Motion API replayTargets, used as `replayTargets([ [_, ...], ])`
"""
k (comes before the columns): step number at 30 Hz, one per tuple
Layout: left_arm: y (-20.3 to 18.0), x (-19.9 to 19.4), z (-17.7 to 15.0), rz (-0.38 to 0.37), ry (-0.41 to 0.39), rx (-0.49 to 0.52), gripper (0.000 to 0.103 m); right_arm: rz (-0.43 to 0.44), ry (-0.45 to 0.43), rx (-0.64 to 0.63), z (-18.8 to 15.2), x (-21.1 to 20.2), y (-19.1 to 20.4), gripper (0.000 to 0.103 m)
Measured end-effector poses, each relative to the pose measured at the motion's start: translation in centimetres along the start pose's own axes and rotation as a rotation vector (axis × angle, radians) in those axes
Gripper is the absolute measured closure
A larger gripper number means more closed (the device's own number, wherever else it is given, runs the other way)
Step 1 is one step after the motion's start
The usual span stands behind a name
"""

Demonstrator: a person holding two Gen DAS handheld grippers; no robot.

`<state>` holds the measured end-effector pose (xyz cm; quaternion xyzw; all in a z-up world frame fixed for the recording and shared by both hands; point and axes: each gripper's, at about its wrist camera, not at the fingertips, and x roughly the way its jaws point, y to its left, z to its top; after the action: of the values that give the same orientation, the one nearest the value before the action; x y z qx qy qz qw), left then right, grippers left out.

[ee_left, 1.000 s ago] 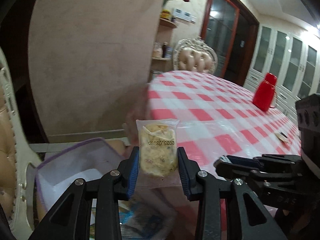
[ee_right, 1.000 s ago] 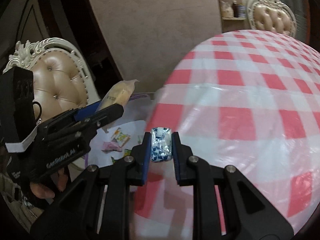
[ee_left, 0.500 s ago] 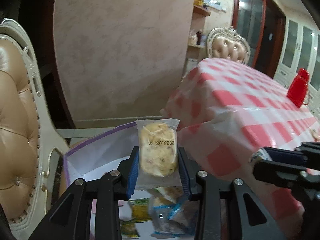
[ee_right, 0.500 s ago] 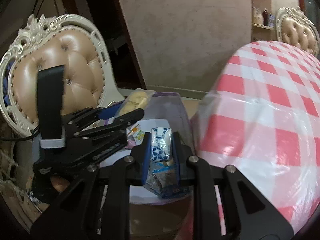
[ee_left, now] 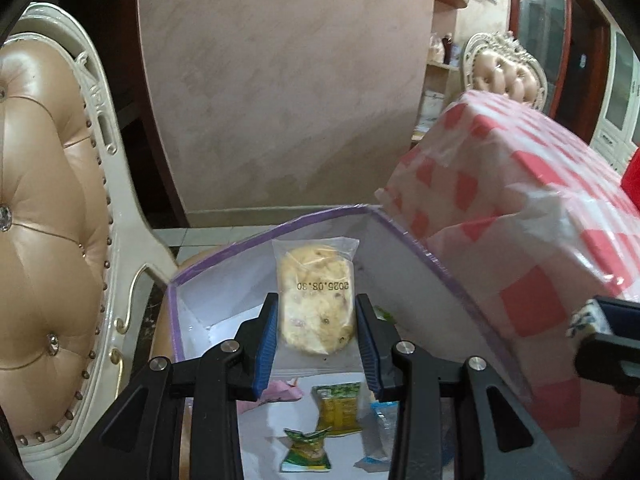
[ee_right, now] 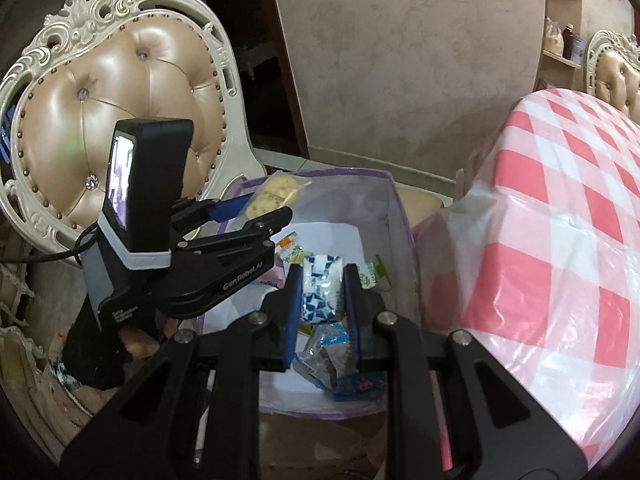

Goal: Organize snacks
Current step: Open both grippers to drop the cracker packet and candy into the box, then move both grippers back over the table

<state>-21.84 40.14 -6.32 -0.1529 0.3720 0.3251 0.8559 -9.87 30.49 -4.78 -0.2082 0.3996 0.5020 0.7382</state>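
My left gripper (ee_left: 316, 322) is shut on a clear packet with a pale round cookie (ee_left: 316, 300) and holds it over the open white box with purple edging (ee_left: 272, 232). In the right wrist view the same left gripper (ee_right: 256, 210) and its cookie packet (ee_right: 274, 196) hang over the box's far left corner. My right gripper (ee_right: 322, 296) is shut on a small blue-and-white wrapped snack (ee_right: 320, 292) above the box (ee_right: 394, 216). Several wrapped snacks lie on the box floor, among them a green-and-yellow packet (ee_left: 338, 410) and a blue packet (ee_right: 340, 364).
The box sits on the seat of a tufted tan chair with a cream carved frame (ee_right: 120, 80). The red-and-white checked tablecloth under clear plastic (ee_right: 560, 240) hangs just right of the box. A second matching chair (ee_left: 504, 68) and wall shelves stand farther back.
Both grippers have swung left off the table and downward, and now hang over the open box on the chair. Each still holds its snack.
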Motion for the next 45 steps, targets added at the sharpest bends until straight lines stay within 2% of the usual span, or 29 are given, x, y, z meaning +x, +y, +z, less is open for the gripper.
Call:
replayTargets([
  [6, 1.0, 1.7, -0.2, 0.059, 0.061, -0.038, 0.061, 0.009, 0.003, -0.065, 0.4, 0.7, 1.0, 0.079],
  [7, 1.0, 1.9, -0.1, 0.071, 0.065, -0.048, 0.053, 0.020, 0.002, -0.072, 0.4, 0.6, 1.0, 0.079],
  [8, 1.0, 1.9, 0.0, 0.087, 0.062, -0.054, 0.039, 0.029, 0.006, -0.074, 0.4, 0.6, 1.0, 0.077],
  [10, 0.9, 1.5, 0.1, 0.122, 0.040, -0.048, 0.024, 0.029, 0.010, -0.037, 0.4, 0.6, 0.4, 0.070],
  [12, 0.7, 0.9, 0.2, 0.148, 0.018, -0.029, 0.023, 0.048, -0.002, 0.004, 0.5, 0.3, -0.4, 0.057],
  [14, 0.6, 0.7, 0.4, 0.161, 0.018, -0.019, 0.023, 0.074, -0.033, 0.049, 0.5, -0.4, -1.2, 0.053],
  [23, -1.6, -0.4, 1.3, 0.177, 0.024, 0.012, 0.023, 0.124, -0.130, 0.108, 0.4, -2.1, -2.2, 0.051],
  [27, -4.1, -2.7, 2.3, 0.137, -0.019, 0.031, 0.023, 0.160, -0.205, 0.137, 0.0, -3.9, -3.1, 0.051],
  [29, -6.0, -4.1, 2.6, 0.108, -0.042, 0.058, 0.023, 0.155, -0.245, 0.209, -0.7, -5.7, -5.1, 0.051],
  [31, -8.1, -5.2, 2.7, 0.050, -0.043, 0.081, 0.023, 0.109, -0.271, 0.232, -1.7, -8.1, -6.9, 0.050],
  [34, -12.6, -7.0, 2.8, -0.107, -0.025, 0.141, 0.023, -0.002, -0.333, 0.234, -3.8, -13.5, -10.1, 0.048],
  [37, -18.8, -9.3, 2.8, -0.328, 0.015, 0.230, 0.023, -0.110, -0.350, 0.231, -5.9, -18.1, -13.2, 0.039],
  [41, -26.3, -11.4, 2.6, -0.571, 0.094, 0.311, 0.023, -0.368, -0.328, 0.235, -10.9, -24.5, -18.4, 0.037],
  [43, -30.9, -12.5, 2.4, -0.648, 0.101, 0.368, 0.022, -0.450, -0.323, 0.285, -13.8, -26.9, -21.1, 0.037],
  [45, -35.0, -13.2, 2.3, -0.689, 0.079, 0.421, 0.020, -0.529, -0.331, 0.383, -17.8, -29.9, -24.5, 0.037],
])
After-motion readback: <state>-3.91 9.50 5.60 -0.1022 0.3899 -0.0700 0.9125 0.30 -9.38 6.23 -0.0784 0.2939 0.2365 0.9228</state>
